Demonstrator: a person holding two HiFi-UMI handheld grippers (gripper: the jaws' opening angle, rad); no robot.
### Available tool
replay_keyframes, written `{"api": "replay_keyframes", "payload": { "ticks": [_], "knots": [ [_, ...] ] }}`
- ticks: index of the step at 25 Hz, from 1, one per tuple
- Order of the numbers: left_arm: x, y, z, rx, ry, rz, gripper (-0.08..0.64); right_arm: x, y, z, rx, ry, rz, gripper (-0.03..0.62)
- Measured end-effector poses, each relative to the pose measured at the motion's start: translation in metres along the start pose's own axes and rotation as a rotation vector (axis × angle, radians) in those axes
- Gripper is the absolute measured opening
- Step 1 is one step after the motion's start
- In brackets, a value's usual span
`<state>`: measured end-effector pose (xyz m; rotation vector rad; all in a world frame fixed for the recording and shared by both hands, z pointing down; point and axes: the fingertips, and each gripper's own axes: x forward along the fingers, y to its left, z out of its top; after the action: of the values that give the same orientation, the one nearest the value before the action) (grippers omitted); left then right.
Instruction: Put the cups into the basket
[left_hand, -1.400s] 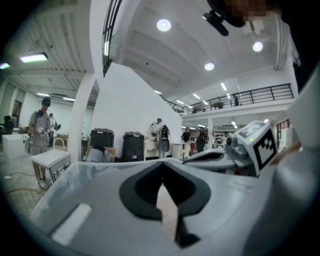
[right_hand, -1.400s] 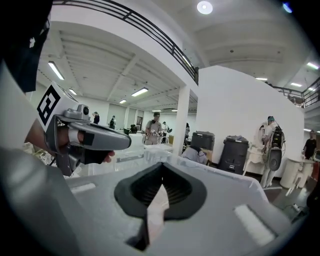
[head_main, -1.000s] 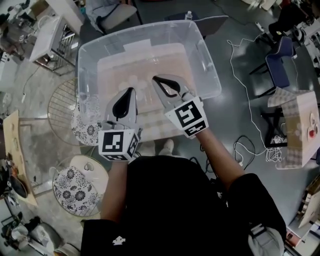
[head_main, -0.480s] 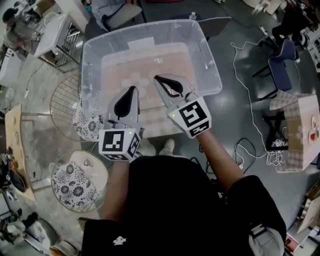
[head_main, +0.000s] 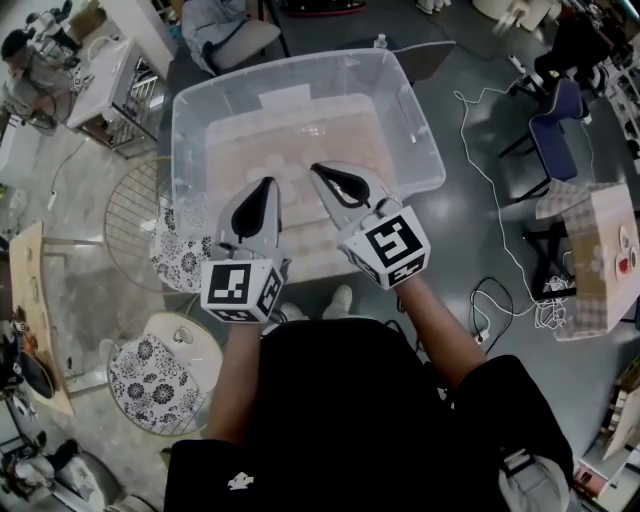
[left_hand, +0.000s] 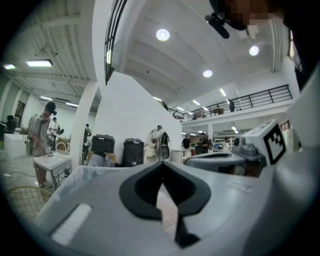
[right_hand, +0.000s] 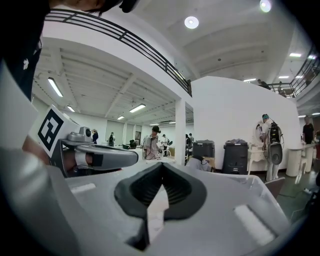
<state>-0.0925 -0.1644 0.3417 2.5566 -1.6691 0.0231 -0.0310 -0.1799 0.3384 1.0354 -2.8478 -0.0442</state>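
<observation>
Left tongs (head_main: 264, 184) and right tongs (head_main: 318, 170): both pressed together, nothing pinched. Held level, side by side, tips over clear plastic basket (head_main: 290, 66).

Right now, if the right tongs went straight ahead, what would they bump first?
Likely nothing near. The shut right tongs point level over the clear bin, seemingly just above its far rim. Depth is unclear, so they might clip that rim.

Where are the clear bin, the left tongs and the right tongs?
clear bin (head_main: 410, 120), head view, on its right wall.
left tongs (head_main: 268, 182), head view, at the closed tips.
right tongs (head_main: 315, 168), head view, at the closed tips.
</observation>
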Motion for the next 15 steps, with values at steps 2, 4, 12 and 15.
{"api": "replay_keyframes", "payload": {
  "ticks": [2, 4, 12, 15],
  "knots": [
    [-0.005, 0.003, 0.001, 0.025, 0.005, -0.003, 0.006, 0.000, 0.006, 0.000, 0.015, -0.002, -0.009, 0.000],
    [-0.012, 0.006, 0.000, 0.045, 0.011, -0.008, 0.006, 0.000, 0.013, 0.000, 0.025, -0.001, -0.018, 0.000],
    [-0.032, 0.018, 0.005, 0.044, 0.006, -0.043, 0.006, 0.004, 0.037, 0.004, 0.044, 0.002, -0.055, 0.000],
    [-0.036, 0.020, 0.007, 0.043, 0.001, -0.050, 0.006, 0.005, 0.042, 0.006, 0.049, 0.003, -0.063, 0.000]
  ]
}}
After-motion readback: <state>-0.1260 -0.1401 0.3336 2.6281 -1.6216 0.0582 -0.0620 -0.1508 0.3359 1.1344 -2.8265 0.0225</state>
